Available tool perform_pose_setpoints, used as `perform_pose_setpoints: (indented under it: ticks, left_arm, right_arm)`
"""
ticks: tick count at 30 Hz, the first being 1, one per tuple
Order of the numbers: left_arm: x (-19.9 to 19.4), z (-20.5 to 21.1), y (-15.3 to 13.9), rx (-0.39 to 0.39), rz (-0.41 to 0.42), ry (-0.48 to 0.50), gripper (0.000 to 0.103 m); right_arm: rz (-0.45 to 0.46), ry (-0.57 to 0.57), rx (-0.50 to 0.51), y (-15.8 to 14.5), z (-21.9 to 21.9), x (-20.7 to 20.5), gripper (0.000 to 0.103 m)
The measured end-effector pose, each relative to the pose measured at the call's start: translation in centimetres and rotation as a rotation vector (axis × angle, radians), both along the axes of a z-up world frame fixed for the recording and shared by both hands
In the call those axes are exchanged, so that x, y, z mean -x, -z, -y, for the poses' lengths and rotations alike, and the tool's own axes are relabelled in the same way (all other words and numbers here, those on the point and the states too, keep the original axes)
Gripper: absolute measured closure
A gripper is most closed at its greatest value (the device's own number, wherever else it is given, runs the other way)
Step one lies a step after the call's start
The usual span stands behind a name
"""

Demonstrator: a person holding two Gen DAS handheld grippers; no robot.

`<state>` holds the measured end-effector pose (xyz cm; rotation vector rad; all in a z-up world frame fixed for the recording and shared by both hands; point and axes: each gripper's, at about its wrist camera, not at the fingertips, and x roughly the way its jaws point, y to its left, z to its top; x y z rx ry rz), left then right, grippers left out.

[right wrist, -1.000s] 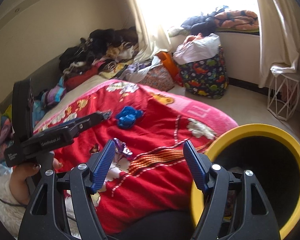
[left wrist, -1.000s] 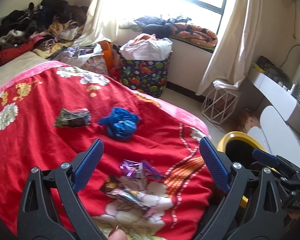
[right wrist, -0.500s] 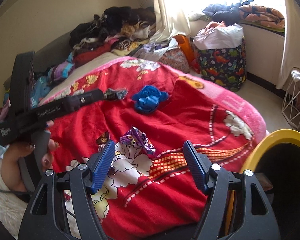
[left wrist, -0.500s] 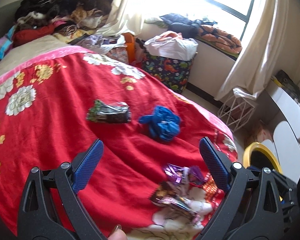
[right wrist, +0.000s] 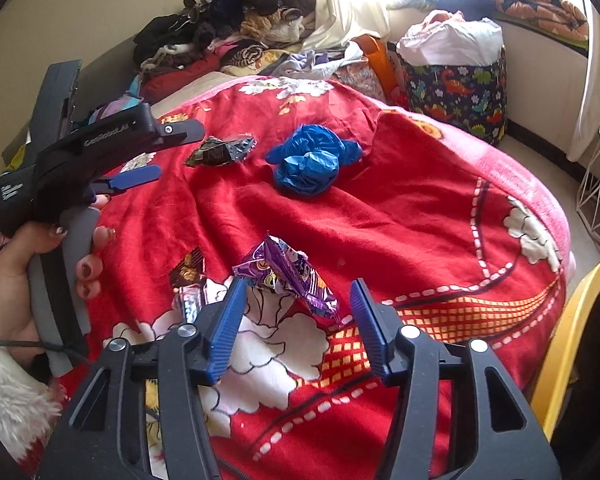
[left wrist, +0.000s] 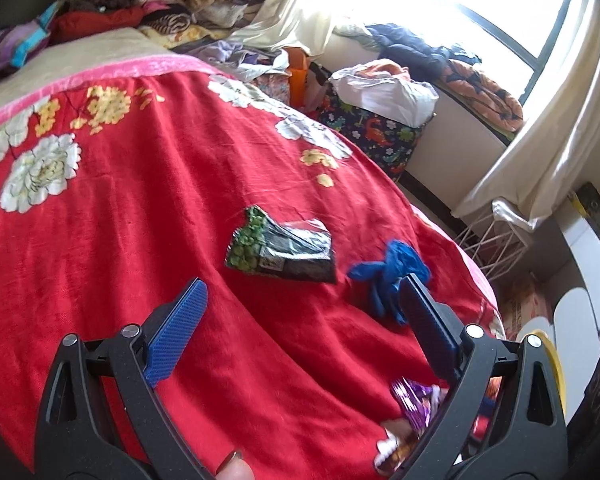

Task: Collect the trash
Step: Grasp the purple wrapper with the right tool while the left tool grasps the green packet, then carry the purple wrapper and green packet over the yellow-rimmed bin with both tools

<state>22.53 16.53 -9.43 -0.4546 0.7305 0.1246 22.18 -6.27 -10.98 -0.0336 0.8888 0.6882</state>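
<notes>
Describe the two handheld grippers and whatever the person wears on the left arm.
Both grippers, left and right, have matte black triangular-cutout arms with silver pivot bolts and ribbed blue finger pads. From outside, the left gripper has a black body with white lettering, a grey handle and a thin black cable. A fluffy white sleeve covers the left wrist; the fingernails are painted dark.

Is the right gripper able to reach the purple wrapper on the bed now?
Probably yes. The right gripper is open with jaws closing, the purple wrapper lies just ahead on the red blanket, and nothing blocks it.

Right tongs [right wrist: 298, 308] narrowed, now straddling purple wrapper [right wrist: 288, 276]; left tongs [left wrist: 300, 312] nearer green-black packet [left wrist: 282, 250]
</notes>
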Motion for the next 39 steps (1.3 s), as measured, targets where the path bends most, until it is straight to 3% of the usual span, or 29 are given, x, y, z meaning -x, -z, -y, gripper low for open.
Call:
perform_pose_setpoints:
  ticks: [2,6,8,10,13,23,39]
  left_arm:
    - [-0.7,-0.6,0.6,0.039,-0.005,-0.015,0.02]
    - [-1.5,-2.2,1.8,0.138,-0.017,-0.069,0.031]
    - [-1.7,-2.8,2.2,0.17,-0.02,-0.093,0.046]
    - [-1.8,-3.0,2.4,0.181,-0.03,-0.106,0.077]
    - [-1.8,-2.9,2.8,0.194,-0.034,-0.099,0.091]
    - [0.8,-1.3,1.0,0.213,0.051,-0.018,0.102]
    - [3.2,4.9,-4.1,0.148,0.177,0.141,0.102]
  right_arm:
    - [-0.013,0.003,-0.002,0.3,-0.2,-0.4,0.064]
    - [-0.034,-0.004,-0.011,0.6,-0.3,-0.5,0.089]
    - [-0.034,-0.005,-0.019,0.6,-0.2,-0.3,0.091]
    - [-0.029,0.0,-0.032,0.4,0.1,0.0,0.091]
    - [-0.022,0.011,-0.049,0.0,0.8,0.3,0.091]
    - [0.017,0.047,-0.093,-1.4,2.9,2.0,0.091]
    - [0.047,0.103,-0.144,-3.3,6.8,4.1,0.091]
